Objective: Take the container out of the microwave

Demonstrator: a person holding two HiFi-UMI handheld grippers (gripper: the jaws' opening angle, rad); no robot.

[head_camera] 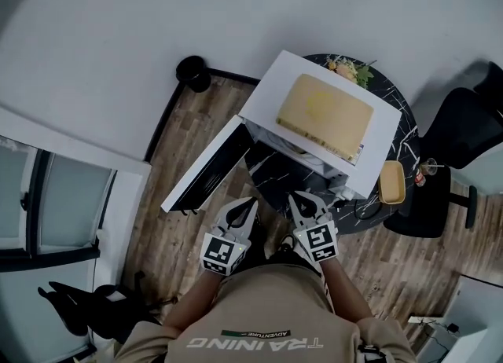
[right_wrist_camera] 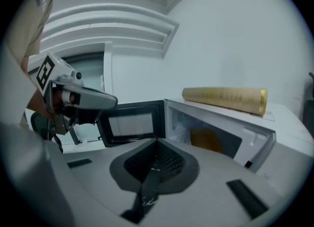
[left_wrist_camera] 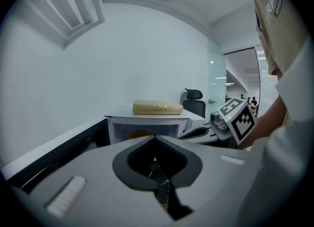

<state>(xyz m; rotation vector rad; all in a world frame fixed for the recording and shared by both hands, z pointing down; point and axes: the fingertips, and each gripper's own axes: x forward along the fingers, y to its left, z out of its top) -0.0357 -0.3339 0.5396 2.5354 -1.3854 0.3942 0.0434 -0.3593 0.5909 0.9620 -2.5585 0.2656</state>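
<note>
A white microwave [head_camera: 267, 90] stands on a dark round table with its door [head_camera: 206, 166] swung open to the left. Inside the cavity sits a yellow-orange container [right_wrist_camera: 208, 139], also glimpsed through the opening in the left gripper view [left_wrist_camera: 140, 133]. My left gripper [head_camera: 250, 204] and right gripper [head_camera: 298, 199] hover side by side just in front of the open cavity, apart from the microwave. Each has its jaws shut with nothing between them, as the left gripper view [left_wrist_camera: 154, 137] and the right gripper view [right_wrist_camera: 157, 142] both show.
A flat yellow pad [head_camera: 324, 114] lies on top of the microwave. The black marble table [head_camera: 402, 130] also holds a small yellow dish [head_camera: 392, 181] and some greenery [head_camera: 351, 69]. A black office chair [head_camera: 464, 118] stands to the right, over wood flooring.
</note>
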